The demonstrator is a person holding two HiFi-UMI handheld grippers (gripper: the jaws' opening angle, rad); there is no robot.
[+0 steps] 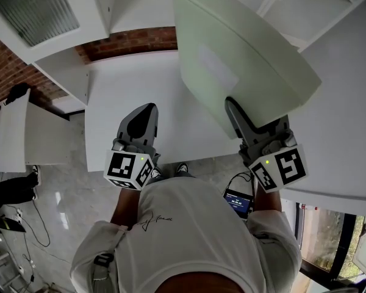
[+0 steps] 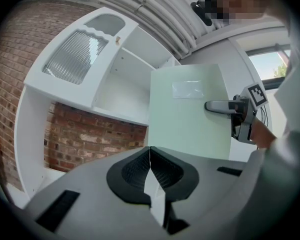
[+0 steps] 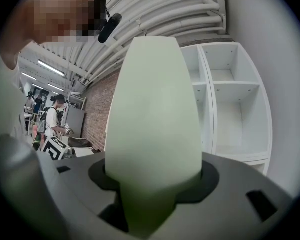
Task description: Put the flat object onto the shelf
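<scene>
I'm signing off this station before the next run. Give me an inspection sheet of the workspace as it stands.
Surface: white tabletop, bare where visible.
Job's things: pale green board held up, tilted, not yet on the shelf; shelf compartments hold nothing visible.
Clutter: nothing seen.
Grippers: right claw shut on the board's lower edge; left claw shut, holding nothing.
Cables: thin black cable on the floor, left.
Surroundings: brick wall, pale tiled floor, a person in the background.
</scene>
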